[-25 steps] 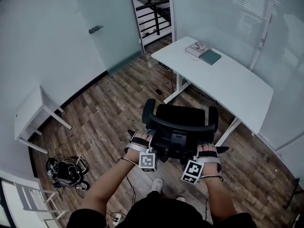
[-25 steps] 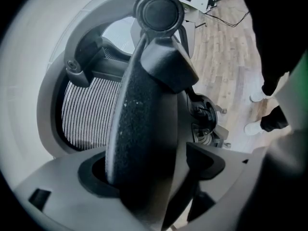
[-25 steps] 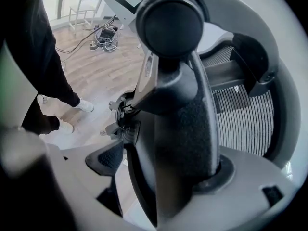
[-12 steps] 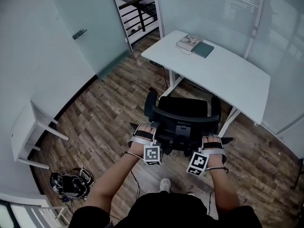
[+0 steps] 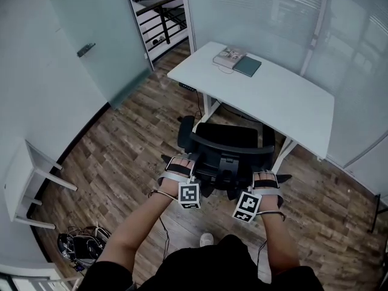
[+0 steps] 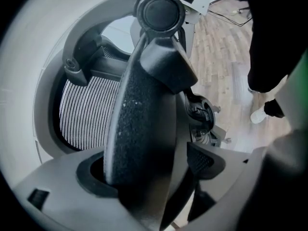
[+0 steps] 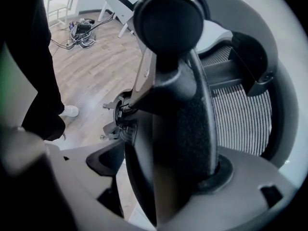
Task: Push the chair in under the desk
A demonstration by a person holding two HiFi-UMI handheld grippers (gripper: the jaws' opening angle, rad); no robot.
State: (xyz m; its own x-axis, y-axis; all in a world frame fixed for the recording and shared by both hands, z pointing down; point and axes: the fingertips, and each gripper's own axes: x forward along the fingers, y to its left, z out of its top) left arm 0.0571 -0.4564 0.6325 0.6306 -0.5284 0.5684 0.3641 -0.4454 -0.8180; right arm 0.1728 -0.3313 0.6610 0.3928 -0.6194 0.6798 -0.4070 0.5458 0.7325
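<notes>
A black office chair (image 5: 229, 139) stands in front of the white desk (image 5: 285, 99), its seat front and right armrest at the desk's near edge. My left gripper (image 5: 180, 164) rests against the left end of the backrest top (image 5: 230, 152) and my right gripper (image 5: 265, 182) against the right end. In the left gripper view the dark jaws of the left gripper (image 6: 159, 13) lie together, tip against the grey backrest frame, with mesh (image 6: 82, 109) beside them. The right gripper (image 7: 168, 20) shows the same, with mesh (image 7: 240, 114) to its right.
A book and a green notebook (image 5: 237, 60) lie on the desk's far end. Frosted glass walls stand behind the desk, with a glass door (image 5: 91, 47) to the left. A small white table (image 5: 18, 180) and a cable bundle (image 5: 79, 246) are at left.
The chair has rolled forward toward the desk with both grippers staying on its backrest. I have stepped forward after it.
</notes>
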